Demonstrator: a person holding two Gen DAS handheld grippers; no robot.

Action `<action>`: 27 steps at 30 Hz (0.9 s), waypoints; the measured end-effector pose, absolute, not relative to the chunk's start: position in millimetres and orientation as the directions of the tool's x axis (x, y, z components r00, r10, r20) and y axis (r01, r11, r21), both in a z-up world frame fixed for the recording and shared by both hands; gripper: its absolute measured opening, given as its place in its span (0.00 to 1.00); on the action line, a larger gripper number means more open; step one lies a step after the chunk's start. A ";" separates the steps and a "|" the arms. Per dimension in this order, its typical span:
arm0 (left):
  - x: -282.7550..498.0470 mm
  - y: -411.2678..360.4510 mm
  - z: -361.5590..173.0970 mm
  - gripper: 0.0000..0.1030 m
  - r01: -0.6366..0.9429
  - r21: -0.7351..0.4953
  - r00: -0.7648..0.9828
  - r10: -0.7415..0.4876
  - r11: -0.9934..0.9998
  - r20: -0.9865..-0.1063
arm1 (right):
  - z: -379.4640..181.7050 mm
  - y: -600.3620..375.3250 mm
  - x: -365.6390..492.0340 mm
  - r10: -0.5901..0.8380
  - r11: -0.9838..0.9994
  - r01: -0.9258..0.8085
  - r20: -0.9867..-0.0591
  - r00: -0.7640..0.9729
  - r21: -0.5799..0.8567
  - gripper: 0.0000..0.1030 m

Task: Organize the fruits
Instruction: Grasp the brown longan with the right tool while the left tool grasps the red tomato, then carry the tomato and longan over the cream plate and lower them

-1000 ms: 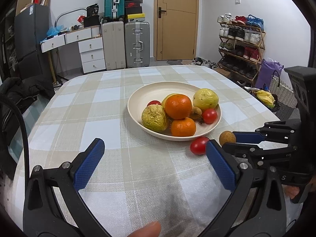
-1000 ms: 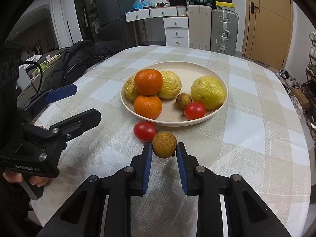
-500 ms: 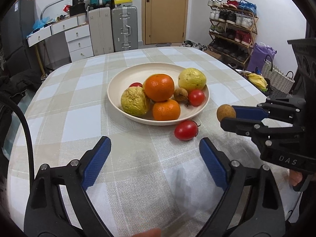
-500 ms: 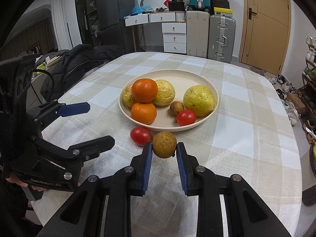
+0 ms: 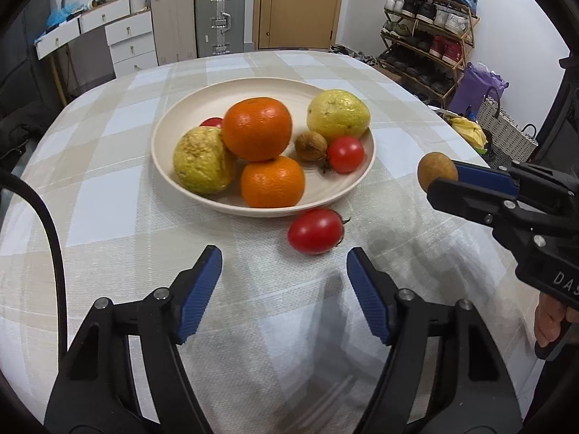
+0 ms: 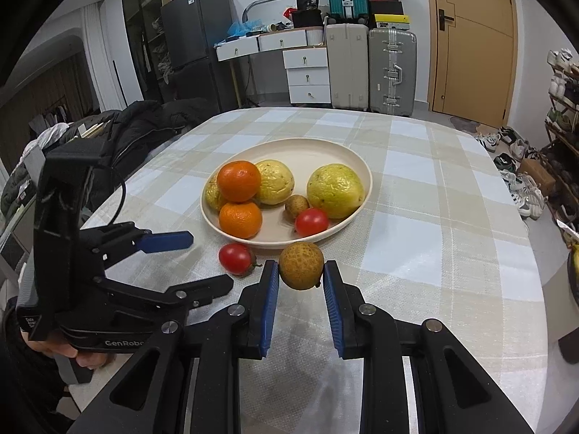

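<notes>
On the checked tablecloth [image 5: 108,195], the left gripper [image 5: 284,289], jaws just closing and empty, faces a tomato [image 5: 315,230] beside the plate [image 5: 173,166]; the right gripper [image 6: 301,282] clasps a brown fruit [image 6: 301,266] (lifted).

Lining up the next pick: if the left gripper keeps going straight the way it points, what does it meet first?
Probably the loose tomato on the tablecloth, just ahead and slightly right of centre between the open left gripper fingers. Depth is uncertain; it may touch cloth first.
</notes>
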State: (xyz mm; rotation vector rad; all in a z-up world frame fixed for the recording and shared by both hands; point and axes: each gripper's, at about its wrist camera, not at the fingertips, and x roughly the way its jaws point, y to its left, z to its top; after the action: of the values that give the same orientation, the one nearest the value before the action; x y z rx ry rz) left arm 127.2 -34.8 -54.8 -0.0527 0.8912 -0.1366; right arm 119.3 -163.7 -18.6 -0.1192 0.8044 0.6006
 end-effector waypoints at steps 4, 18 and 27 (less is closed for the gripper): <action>135.7 -51.3 -53.6 0.61 0.109 -0.102 0.621 -0.148 0.989 -0.770 | -15.9 -168.5 120.3 0.463 0.830 -0.543 -0.701 0.543 0.128 0.25; 151.1 -66.5 -59.2 0.29 0.120 -0.119 0.606 -0.168 0.986 -0.778 | -15.7 -172.5 120.8 0.467 0.830 -0.540 -0.700 0.540 0.138 0.25; 137.4 -59.1 -53.9 0.29 0.148 -0.114 0.635 -0.183 0.982 -0.751 | -17.5 -173.3 120.8 0.470 0.831 -0.538 -0.700 0.537 0.145 0.25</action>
State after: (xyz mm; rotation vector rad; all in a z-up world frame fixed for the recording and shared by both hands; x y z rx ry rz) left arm 137.4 -59.0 -53.9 -0.0433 0.8624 -0.1892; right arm 120.8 -173.3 -17.5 -0.0915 0.8044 0.6004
